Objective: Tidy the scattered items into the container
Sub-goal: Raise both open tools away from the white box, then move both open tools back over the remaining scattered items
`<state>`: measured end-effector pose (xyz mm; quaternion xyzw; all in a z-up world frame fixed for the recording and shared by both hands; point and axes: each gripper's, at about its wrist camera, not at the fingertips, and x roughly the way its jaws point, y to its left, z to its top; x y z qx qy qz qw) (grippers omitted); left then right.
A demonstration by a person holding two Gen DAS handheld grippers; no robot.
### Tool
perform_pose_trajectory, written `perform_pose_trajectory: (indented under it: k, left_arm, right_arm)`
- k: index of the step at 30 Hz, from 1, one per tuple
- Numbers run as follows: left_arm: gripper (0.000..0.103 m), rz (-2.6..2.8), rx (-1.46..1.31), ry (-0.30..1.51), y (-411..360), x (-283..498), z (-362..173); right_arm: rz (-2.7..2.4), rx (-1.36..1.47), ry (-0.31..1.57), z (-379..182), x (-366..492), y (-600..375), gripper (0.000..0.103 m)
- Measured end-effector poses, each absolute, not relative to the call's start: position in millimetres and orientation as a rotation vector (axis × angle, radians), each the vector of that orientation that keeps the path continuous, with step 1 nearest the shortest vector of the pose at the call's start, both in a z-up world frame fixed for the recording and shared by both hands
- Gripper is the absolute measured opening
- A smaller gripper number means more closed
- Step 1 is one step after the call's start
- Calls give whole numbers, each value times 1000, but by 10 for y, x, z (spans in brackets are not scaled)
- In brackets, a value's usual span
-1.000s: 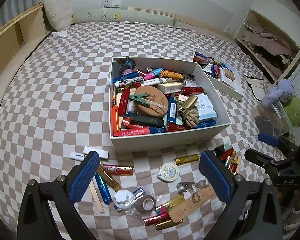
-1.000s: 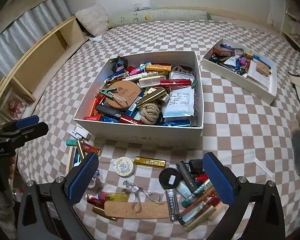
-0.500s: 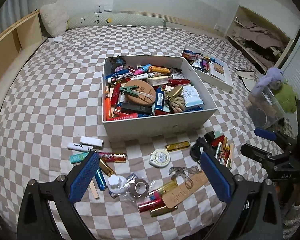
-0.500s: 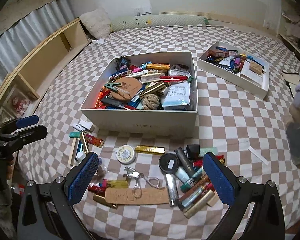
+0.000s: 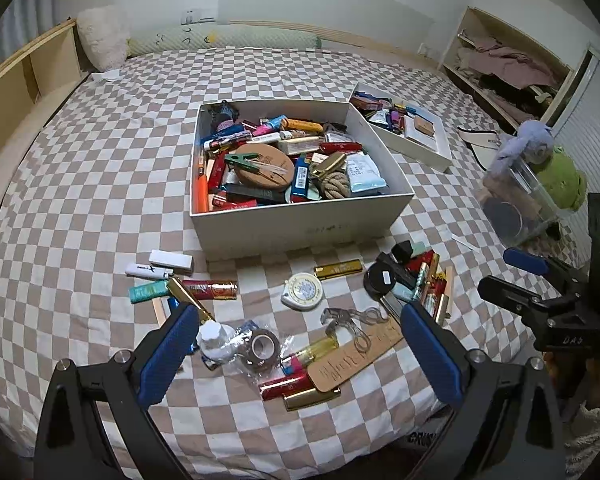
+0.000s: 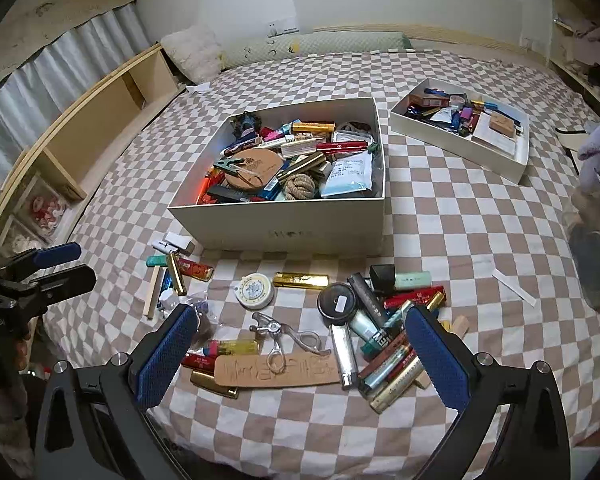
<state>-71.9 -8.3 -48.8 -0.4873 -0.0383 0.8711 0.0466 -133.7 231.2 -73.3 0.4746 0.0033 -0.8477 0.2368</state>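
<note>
A large white box, full of lighters, tubes and a rope knot, stands mid-bed. Scattered items lie in front of it: a round white tin, a gold lighter, a tan leather strip, a metal clipper, a tape roll in a bag, a white lighter and a pile of tubes. My left gripper hovers open above the near items. My right gripper is open too, empty, over the leather strip.
A smaller white tray with small items lies right of the box. The checkered bed ends just below both grippers. A wooden shelf runs along the left; a clear bin with plush toys stands right.
Both grippers have pulled back and up from the bed, so the box and scattered items look farther away. Both stay open and empty; no item has moved.
</note>
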Motion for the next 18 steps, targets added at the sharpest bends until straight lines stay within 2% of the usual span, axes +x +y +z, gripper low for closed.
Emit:
perform_pose_trajectory:
  k: [18]
  left_arm:
    - [101, 2657, -1522, -115, 72, -440, -691]
  right_arm:
    - [-2313, 1291, 77, -873, -964, 2320, 103]
